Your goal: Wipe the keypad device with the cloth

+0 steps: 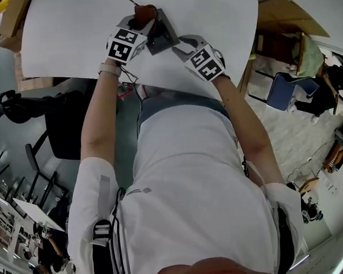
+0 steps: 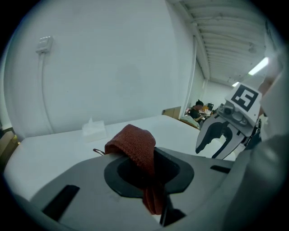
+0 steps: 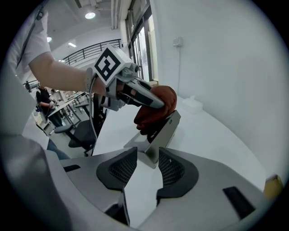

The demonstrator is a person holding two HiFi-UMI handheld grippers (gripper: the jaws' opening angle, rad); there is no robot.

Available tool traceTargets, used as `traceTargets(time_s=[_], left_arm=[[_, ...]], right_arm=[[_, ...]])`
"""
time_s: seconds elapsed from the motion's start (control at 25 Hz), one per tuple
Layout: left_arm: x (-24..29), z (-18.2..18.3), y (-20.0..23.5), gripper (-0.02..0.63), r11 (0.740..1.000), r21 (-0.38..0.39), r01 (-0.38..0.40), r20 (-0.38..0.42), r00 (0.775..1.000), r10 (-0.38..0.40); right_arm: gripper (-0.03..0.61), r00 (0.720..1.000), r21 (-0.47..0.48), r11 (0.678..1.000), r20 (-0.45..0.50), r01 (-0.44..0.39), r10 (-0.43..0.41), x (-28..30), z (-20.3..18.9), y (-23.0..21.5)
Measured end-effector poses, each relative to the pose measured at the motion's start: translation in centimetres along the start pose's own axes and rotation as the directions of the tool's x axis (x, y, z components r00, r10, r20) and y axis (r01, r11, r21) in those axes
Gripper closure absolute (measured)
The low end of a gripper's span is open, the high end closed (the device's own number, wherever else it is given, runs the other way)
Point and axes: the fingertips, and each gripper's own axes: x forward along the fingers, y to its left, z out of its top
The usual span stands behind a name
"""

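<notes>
My left claw is clamped on the red cloth, which rests against the face of the keypad device standing on the table. My right claw stands partly open at the device's base edge. Wiping looks about to start, so next I should brace the base and rub.

One white table bears one grey keypad device, one dark red cloth and, at its far edge, one white tissue box. Two grippers show: the left gripper and the right gripper. One blue chair stands to the right.
</notes>
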Motion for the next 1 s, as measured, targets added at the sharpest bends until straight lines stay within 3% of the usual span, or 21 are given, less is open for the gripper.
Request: traceTargets(time_s=[0.2,0.52,1.0], left_arm=[[2.0,-0.1,-0.9,0.558,0.999,0.033,0.038,-0.032,0.999,-0.037],[2.0,-1.0,-3.6,0.558,0.992,0.066,0.111,-0.07,0.992,-0.107],[-0.9,-6.0,-7.9,0.558,0.968,0.062,0.244,-0.124,0.964,-0.235]], right_arm=[[0.449,1.0,-0.004,1.0,0.011,0.0,0.0,0.2,0.0,-0.1],[0.449,0.995,0.154,0.987,0.095,-0.034,0.02,0.6,0.5,0.1],[0.449,0.995,0.191,0.982,0.101,-0.001,-0.019,0.9,0.6,0.1]])
